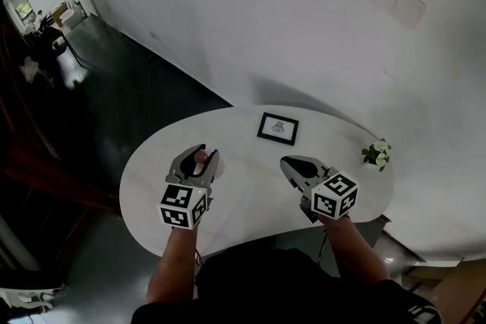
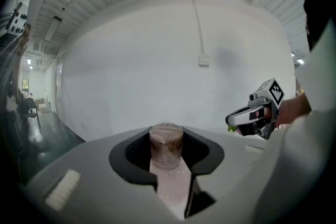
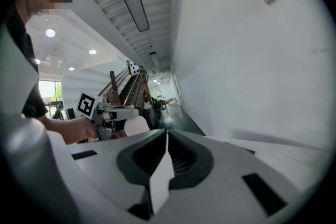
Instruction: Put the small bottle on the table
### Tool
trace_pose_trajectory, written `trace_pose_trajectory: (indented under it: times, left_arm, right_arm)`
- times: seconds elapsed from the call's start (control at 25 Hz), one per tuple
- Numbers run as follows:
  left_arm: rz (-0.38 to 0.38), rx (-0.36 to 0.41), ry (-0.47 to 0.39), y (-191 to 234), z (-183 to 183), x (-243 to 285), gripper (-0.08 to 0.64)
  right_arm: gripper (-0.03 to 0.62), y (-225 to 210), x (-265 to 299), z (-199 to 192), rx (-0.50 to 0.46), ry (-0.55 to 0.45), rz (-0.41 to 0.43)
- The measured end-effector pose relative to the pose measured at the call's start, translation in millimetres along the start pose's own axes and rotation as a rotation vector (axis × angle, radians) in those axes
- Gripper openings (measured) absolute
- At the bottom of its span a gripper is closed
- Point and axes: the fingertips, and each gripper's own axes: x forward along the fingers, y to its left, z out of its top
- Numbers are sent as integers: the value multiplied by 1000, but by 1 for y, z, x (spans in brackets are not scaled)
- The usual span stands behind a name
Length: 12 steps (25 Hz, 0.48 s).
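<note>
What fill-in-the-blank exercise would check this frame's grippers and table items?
1. The left gripper grips a small ____.
2. The right gripper has its jaws ____, with nothing between them.
3. In the head view, the flowers stand at the table's ____ end.
Missing words: bottle; shut; right.

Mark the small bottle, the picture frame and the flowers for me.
small bottle [image 2: 166,145], left gripper view, on its brownish cap.
picture frame [image 1: 278,128], head view, on the white picture inside.
flowers [image 1: 377,153], head view, on the white blooms.
</note>
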Motion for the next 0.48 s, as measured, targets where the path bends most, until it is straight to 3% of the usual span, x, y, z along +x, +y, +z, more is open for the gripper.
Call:
trace_pose_trajectory:
  times: [0.24,0.48]
  left_arm:
    - [24,-60,0,40,-13,-13,137]
    - [-12,-46,33,49,-38,-5,137]
  right_arm:
    - [11,11,22,2,3,24,-43]
    - [11,29,41,-14,25,51,-65]
